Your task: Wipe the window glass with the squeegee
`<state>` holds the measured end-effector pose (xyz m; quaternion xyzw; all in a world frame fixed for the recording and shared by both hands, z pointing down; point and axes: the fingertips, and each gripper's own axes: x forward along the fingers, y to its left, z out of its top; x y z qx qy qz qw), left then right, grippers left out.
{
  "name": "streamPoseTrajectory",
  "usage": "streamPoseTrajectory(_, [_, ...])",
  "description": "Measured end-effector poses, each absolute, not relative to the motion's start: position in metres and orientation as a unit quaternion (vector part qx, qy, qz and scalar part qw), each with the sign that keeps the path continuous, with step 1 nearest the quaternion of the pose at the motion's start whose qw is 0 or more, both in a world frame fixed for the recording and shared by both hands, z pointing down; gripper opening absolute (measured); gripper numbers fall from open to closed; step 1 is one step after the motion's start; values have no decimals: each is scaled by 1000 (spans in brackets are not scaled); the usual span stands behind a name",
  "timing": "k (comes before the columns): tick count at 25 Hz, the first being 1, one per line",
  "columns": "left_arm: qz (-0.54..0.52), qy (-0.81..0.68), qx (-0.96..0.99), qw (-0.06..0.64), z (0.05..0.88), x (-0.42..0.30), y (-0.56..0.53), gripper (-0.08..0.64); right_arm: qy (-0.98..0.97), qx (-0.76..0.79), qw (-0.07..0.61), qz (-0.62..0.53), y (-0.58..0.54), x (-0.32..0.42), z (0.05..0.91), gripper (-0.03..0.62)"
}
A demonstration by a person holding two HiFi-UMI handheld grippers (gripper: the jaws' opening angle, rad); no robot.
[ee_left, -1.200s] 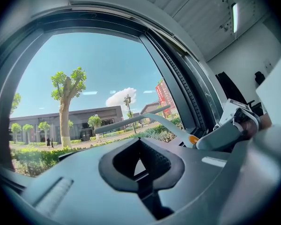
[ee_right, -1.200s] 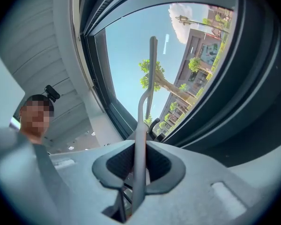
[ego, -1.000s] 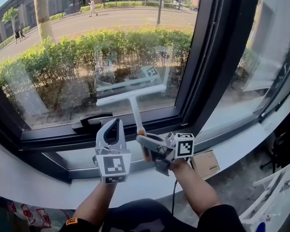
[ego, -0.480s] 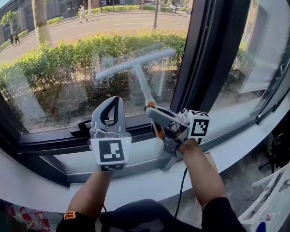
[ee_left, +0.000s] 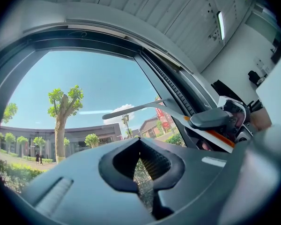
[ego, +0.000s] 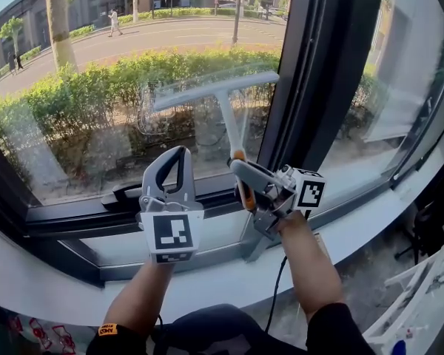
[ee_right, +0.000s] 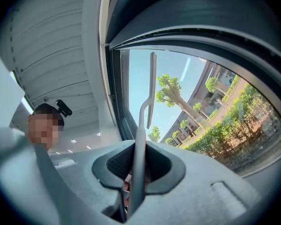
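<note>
Squeegee (ego: pixel 216 89) on glass (ego: pixel 89 117), dark frame (ego: pixel 322 72) alongside

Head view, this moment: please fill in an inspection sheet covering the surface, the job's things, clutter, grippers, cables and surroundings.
Surface: window glass, hazy with reflections, above a white sill.
Job's things: squeegee, blade up at the pane with its right end higher; contact with the glass cannot be told.
Clutter: white items at lower right, too small to identify.
Grippers: right hand-held gripper shut on the squeegee's handle; left hand-held gripper shut and empty, held below the pane.
Cables: one black cable hanging beside the right forearm.
Surroundings: dark window frame, hedge and tree trunk outside.
</note>
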<state>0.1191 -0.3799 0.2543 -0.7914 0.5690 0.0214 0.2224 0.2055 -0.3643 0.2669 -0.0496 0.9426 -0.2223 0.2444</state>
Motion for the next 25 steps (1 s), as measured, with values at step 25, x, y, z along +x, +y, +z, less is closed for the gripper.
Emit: streamPoseTrajectory(25, [-53, 562, -814, 141, 369, 128, -367, 5, 883, -65, 275, -374, -333, 201, 412, 46])
